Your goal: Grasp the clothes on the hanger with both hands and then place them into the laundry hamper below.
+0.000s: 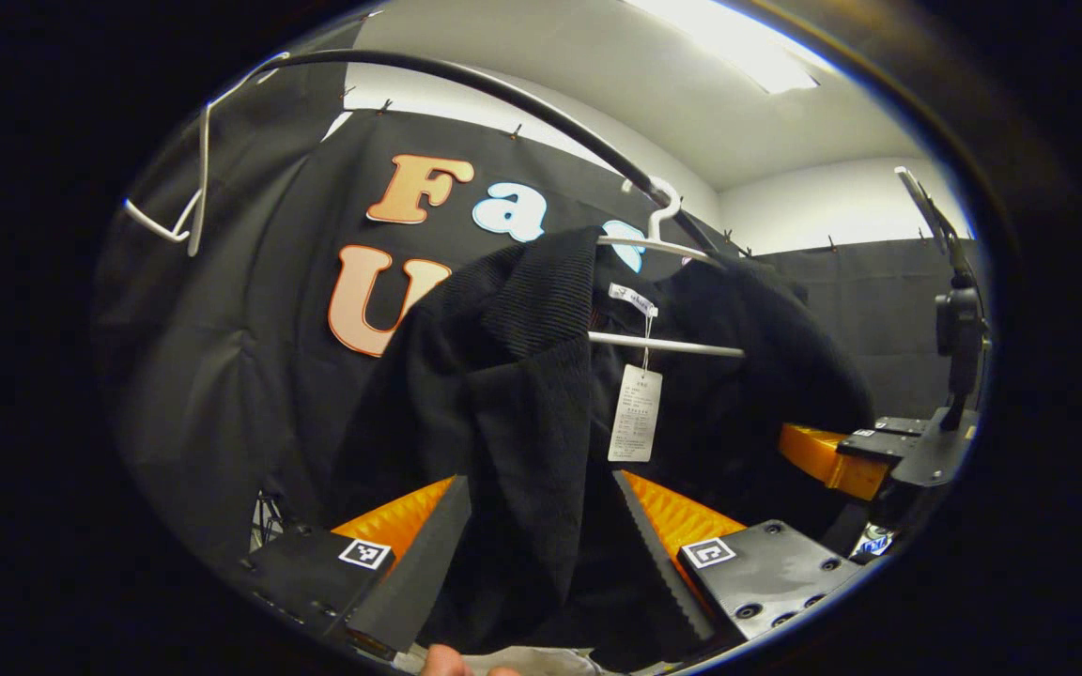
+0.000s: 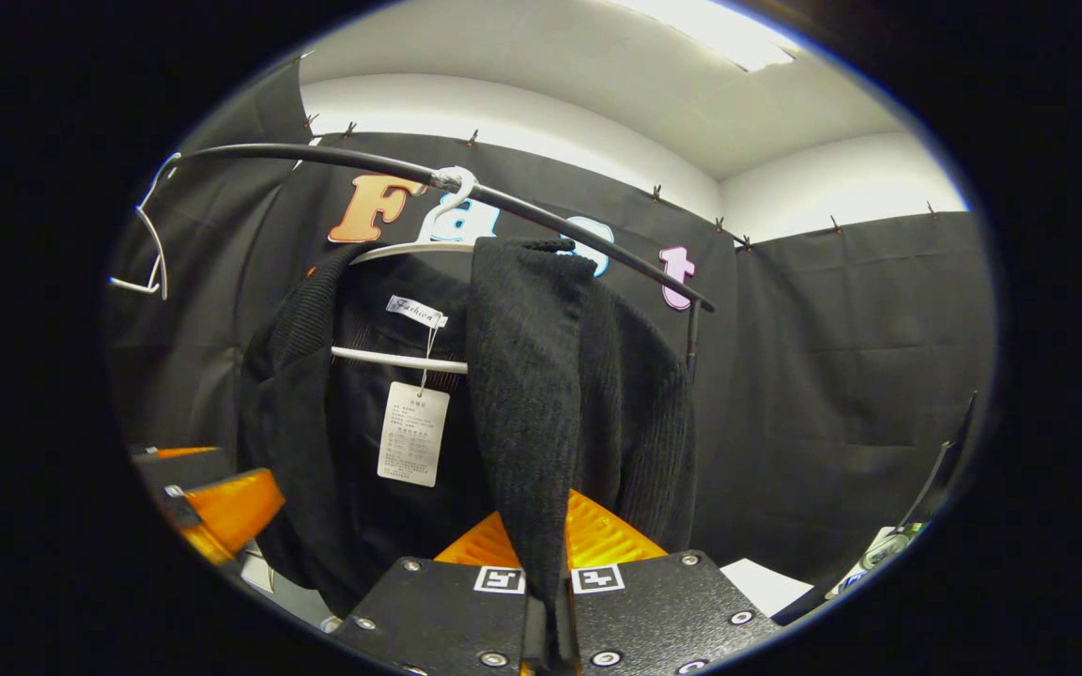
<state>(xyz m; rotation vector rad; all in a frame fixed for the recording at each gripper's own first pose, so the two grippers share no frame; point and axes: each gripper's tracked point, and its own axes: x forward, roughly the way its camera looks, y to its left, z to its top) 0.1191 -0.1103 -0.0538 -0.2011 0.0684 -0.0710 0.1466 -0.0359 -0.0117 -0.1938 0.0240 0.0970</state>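
Left claw (image 1: 541, 526) stands wide in the left gripper view, its two fingers (image 1: 414, 573) spread to either side of a hanging front panel of the black cardigan (image 1: 522, 394); the knit drops through the gap, and whether either finger touches it I cannot tell. At the bottom edge, below the fingers, a fingertip of the person's hand (image 1: 442, 663) shows. Right claw (image 2: 546, 629) in the right gripper view is narrow, its jaws pinched together on the cardigan's (image 2: 522, 394) other front panel, which runs down between the two marked plates and is held there.

Just beyond the claws the cardigan hangs on a white hanger (image 1: 663, 345), open at the front, with a paper tag (image 1: 635, 413) dangling on a string from the neck label inside. In the right gripper view the same tag (image 2: 413, 434) sits left of the gripped panel, under the hanger's (image 2: 400, 360) lower bar. At the right of the left gripper view, the right claw (image 1: 827, 455) shows at the cardigan's far side. At the left edge of the right gripper view, the left claw (image 2: 222, 512) shows beside the cardigan's left front.

Above, the hanger hooks over a dark rail (image 1: 503, 94) that arcs across both views (image 2: 522, 202). A second, bare white hanger (image 1: 193, 188) hangs at the rail's left end (image 2: 151, 253). Behind all this is the black cloth wall (image 2: 842, 357), and over it the pale ceiling with a bright light (image 1: 738, 47)
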